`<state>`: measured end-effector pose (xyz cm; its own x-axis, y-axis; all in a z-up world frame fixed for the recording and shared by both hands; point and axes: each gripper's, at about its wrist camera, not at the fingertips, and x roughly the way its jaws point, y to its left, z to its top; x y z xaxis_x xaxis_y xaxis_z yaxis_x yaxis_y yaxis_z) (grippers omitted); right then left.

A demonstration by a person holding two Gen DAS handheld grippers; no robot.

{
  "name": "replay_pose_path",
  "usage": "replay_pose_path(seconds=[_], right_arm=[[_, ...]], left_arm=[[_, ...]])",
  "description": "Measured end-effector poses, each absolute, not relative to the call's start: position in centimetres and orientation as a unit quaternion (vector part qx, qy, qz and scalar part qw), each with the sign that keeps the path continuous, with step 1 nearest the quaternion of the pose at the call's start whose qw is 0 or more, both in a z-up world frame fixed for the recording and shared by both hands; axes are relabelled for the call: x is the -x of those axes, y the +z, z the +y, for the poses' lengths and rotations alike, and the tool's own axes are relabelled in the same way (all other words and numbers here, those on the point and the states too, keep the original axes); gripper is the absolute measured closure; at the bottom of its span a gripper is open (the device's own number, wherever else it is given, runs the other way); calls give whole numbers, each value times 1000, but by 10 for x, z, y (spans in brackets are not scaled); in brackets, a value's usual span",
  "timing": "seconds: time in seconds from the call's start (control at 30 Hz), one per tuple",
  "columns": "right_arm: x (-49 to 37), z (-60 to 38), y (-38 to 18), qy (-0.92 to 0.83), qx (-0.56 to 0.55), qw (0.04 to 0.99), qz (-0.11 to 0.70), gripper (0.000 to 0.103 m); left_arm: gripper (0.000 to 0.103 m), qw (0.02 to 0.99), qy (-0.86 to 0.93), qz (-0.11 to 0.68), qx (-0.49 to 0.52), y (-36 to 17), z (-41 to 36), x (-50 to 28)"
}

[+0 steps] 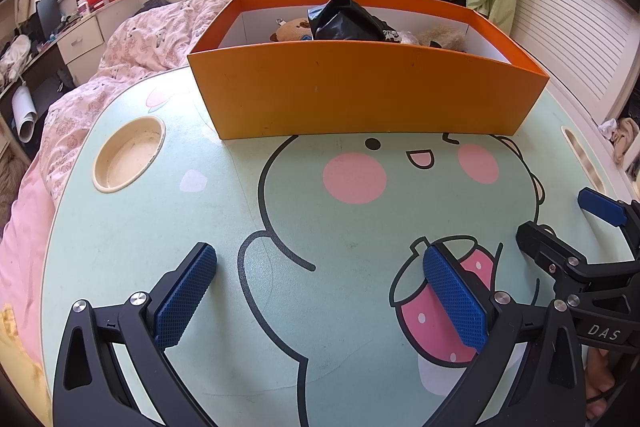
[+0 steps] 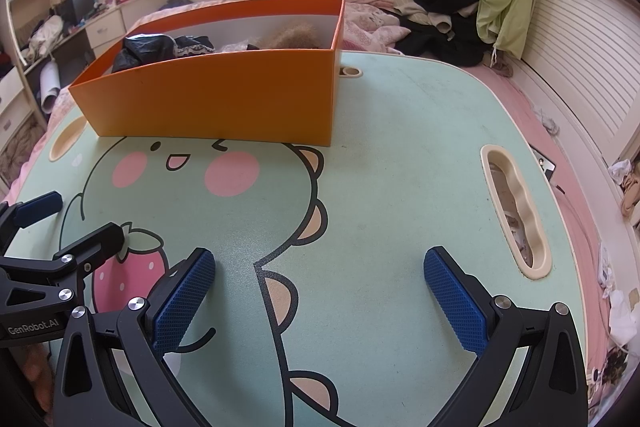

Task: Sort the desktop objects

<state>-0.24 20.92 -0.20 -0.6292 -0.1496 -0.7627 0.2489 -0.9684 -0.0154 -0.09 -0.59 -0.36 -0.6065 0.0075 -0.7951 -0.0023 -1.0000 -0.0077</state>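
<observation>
Left claw [image 1: 320, 269] and right claw [image 2: 320, 269] gape wide, empty.

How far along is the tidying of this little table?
It looks nearly done: a black bag, a plush toy and other items sit in the orange box. The left gripper and right gripper are open and empty. No loose items show on the table.

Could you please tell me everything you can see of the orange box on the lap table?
The orange box is a long, open-topped rectangular carton, looking like smooth card, orange outside and white inside. It stands upright at the far side of the pale green cartoon-printed table, its front wall covering the top of the printed character's head. Inside lie a crumpled black bag, a brown plush toy and something tan and furry. Neither claw touches it.
</observation>
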Motion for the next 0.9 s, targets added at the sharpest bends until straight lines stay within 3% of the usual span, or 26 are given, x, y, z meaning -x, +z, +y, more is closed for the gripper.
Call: replay_pose_path(seconds=[0.2, 0.37, 0.47, 0.5, 0.53, 0.63, 0.9], right_arm=[[1, 209, 0, -901, -416, 111, 59, 0], [0, 209, 0, -901, -416, 112, 59, 0], [0, 209, 0, -901, -416, 112, 59, 0], [0, 209, 0, -901, -416, 112, 59, 0], [0, 209, 0, -901, -416, 112, 59, 0], [0, 209, 0, -900, -416, 113, 59, 0], [0, 209, -1, -900, -416, 114, 59, 0]], left_arm=[[0, 49, 910, -53, 409, 49, -22, 5], [3, 60, 918, -31, 390, 102, -17, 55], [5, 59, 901, 3, 430, 96, -5, 96], [8, 57, 894, 12, 445, 91, -2, 108], [19, 54, 886, 22, 461, 84, 2, 122], [65, 48, 866, 33, 497, 65, 8, 141], [67, 86, 904, -20, 418, 115, -11, 100]])
